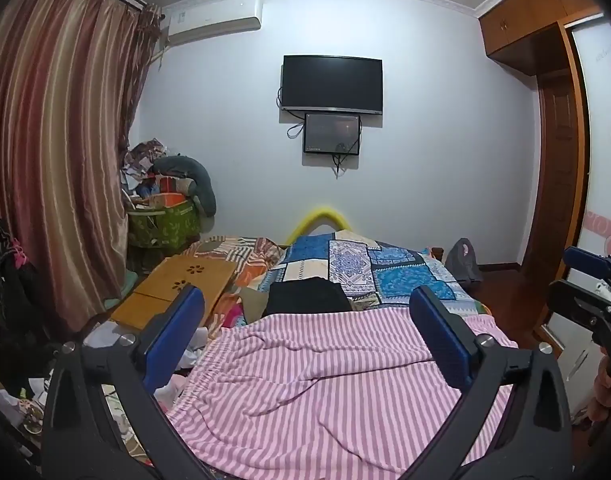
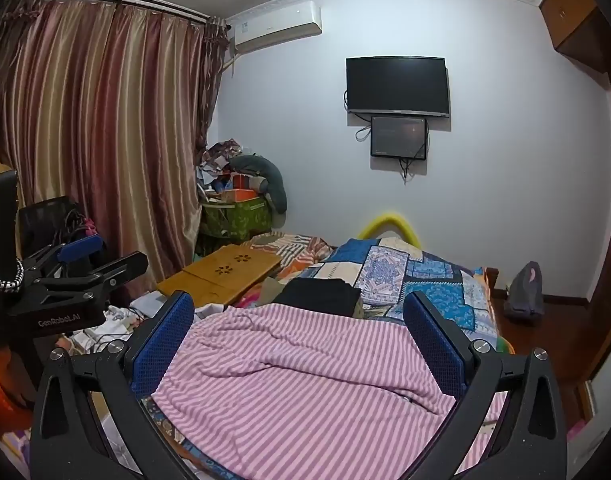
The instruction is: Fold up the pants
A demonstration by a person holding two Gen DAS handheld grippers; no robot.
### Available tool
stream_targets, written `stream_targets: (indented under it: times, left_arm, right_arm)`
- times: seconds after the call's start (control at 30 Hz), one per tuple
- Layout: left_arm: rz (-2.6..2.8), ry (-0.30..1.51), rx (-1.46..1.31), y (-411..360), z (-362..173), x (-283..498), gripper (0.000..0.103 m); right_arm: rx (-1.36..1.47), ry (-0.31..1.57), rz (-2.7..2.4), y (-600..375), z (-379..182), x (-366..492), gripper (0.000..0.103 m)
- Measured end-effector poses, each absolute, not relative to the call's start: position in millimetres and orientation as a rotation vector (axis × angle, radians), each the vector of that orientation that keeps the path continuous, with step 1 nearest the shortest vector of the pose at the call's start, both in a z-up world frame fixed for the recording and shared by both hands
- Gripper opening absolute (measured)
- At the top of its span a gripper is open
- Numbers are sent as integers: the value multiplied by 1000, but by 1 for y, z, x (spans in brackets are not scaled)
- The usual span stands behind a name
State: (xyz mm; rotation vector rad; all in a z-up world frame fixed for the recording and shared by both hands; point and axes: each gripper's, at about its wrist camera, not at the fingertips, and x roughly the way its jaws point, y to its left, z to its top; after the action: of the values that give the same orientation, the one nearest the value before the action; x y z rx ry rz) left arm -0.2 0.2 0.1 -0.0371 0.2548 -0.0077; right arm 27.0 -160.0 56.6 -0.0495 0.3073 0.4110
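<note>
Pink-and-white striped pants (image 1: 317, 384) lie spread on the bed, wrinkled, with the elastic waistband toward the left; they also show in the right wrist view (image 2: 301, 380). My left gripper (image 1: 307, 304) is open and empty, held above the pants. My right gripper (image 2: 299, 306) is open and empty, also above the pants. The right gripper shows at the right edge of the left wrist view (image 1: 589, 284). The left gripper shows at the left of the right wrist view (image 2: 81, 264).
A folded black garment (image 1: 305, 298) lies beyond the pants on a blue patchwork quilt (image 1: 389, 272). A wooden lap table (image 1: 177, 288) sits at the bed's left. Clutter and a curtain (image 1: 53, 160) stand left. A wardrobe (image 1: 557, 160) and grey bag (image 1: 463, 262) stand right.
</note>
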Motion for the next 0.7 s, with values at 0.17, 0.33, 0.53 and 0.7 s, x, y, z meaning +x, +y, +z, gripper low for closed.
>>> stream_targets:
  times: [0.17, 0.33, 0.53, 0.7]
  left_arm:
    - [-11, 269, -23, -5, 5, 0, 103]
    - [-10, 281, -40, 1, -2, 9, 103]
    - [-15, 287, -41, 4, -2, 14, 103]
    - [-20, 285, -38, 4, -2, 10, 103]
  right_arm:
    - [-52, 302, 403, -157, 53, 28, 103]
    - [-57, 297, 400, -161, 57, 28, 103]
    - [-56, 297, 399, -161, 59, 30, 103]
    - [-58, 292, 401, -160, 61, 29, 103]
